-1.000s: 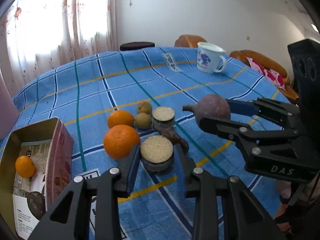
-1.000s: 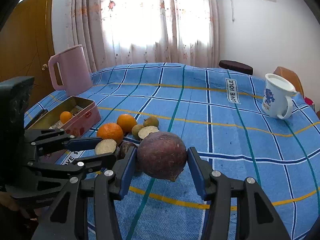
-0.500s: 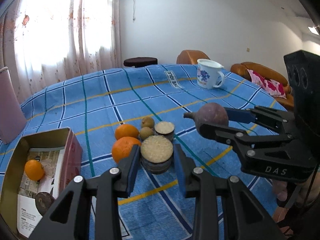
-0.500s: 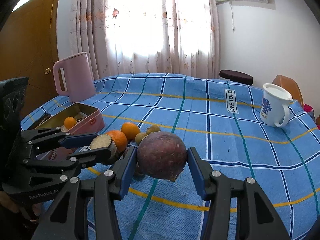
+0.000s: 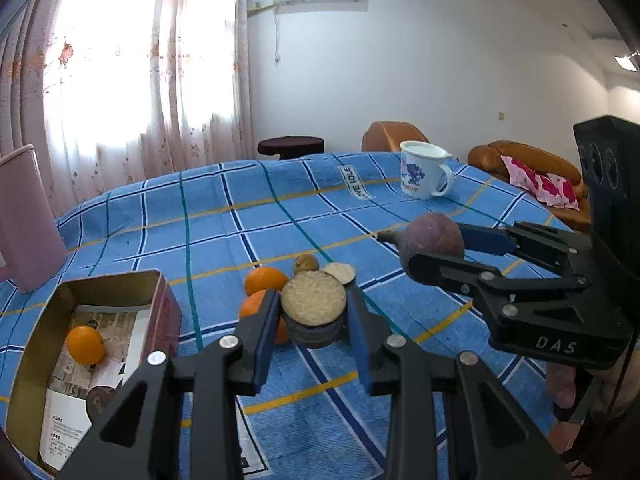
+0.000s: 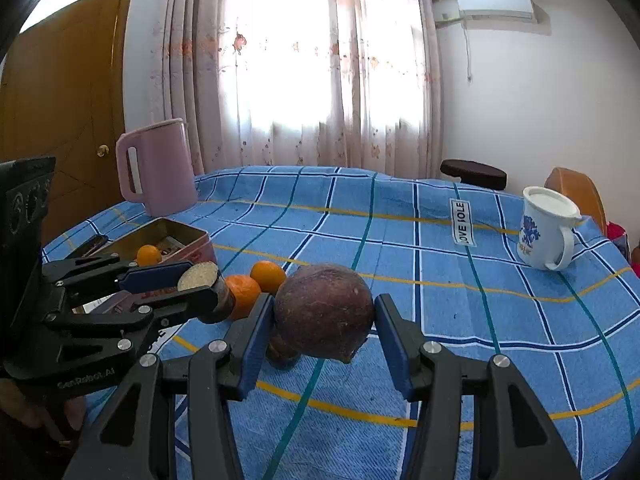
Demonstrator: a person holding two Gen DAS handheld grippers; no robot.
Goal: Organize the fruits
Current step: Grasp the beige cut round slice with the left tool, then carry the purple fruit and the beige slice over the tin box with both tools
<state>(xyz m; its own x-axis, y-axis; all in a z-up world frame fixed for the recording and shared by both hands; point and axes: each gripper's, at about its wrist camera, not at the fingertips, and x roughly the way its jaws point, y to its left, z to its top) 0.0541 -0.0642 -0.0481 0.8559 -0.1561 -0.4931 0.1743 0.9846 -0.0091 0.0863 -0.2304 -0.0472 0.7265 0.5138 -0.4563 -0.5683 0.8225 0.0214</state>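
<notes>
My left gripper (image 5: 313,314) is matt black plastic with bright metal screws and smooth blue pads, and it pinches a cut fruit piece (image 5: 313,303) with a pale, grainy face and dark rough skin. My right gripper (image 6: 324,330), of the same finish, clamps a dull, scuffed purple-brown fruit (image 6: 324,316). The worktop (image 6: 440,280) wears woven blue checked cloth; the tin (image 5: 36,328) at near left is golden metal lined with printed paper, and the mug (image 6: 546,234) looks like glossy enamel.

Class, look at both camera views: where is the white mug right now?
The white mug stands upright on the blue checked tablecloth at the far right of both views, well apart from the fruit, nearest the cloth's label.
</notes>
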